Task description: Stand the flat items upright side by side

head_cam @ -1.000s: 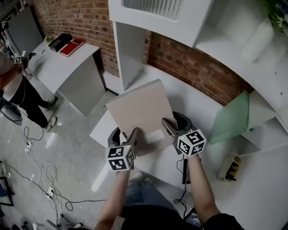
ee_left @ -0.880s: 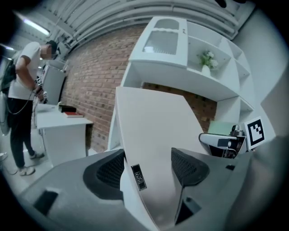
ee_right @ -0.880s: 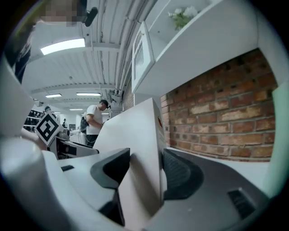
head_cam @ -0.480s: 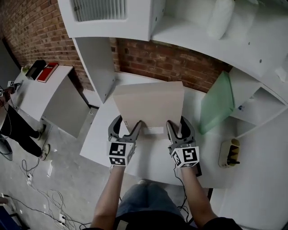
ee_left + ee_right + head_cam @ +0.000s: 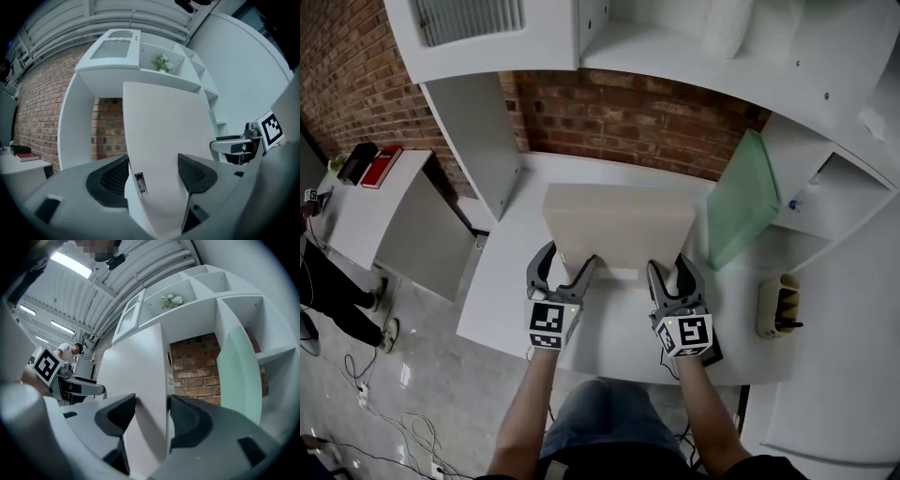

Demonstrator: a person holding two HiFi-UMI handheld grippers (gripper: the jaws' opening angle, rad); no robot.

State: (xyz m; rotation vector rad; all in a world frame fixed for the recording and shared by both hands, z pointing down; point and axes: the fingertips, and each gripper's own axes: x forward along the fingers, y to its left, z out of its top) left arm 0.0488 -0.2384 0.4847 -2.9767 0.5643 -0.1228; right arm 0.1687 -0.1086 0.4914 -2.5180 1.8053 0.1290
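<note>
Right, both grippers are on the same thing: the big beige board (image 5: 619, 225), dead centre of the head view. It is held out over the white desk (image 5: 511, 281), with its far edge pointing toward the brick wall (image 5: 619, 117).

The left gripper (image 5: 569, 267) has its jaws clamped on the board's near edge at the left end. In the left gripper view the two dark pads sit tight against either face of the board (image 5: 164, 131), with no gap showing.

The right gripper (image 5: 670, 272) does the same at the right end of that edge, and in its own view the pads squeeze the board (image 5: 136, 380) between them.

Two grips set well apart make sense, I'd say. A panel this wide would twist or droop from a single pinch (and it fills most of each gripper's view, so steering is half blind).

Over at the right of the head view the green sheet (image 5: 741, 202) is already up on edge, leaning against the white shelf divider. It shows pale green at the right of the right gripper view (image 5: 236, 376), just beyond the board.

That looks like the neighbour to stand beside. My read is that the board goes upright on the desk just left of the green sheet, and that has not yet happened.
</note>
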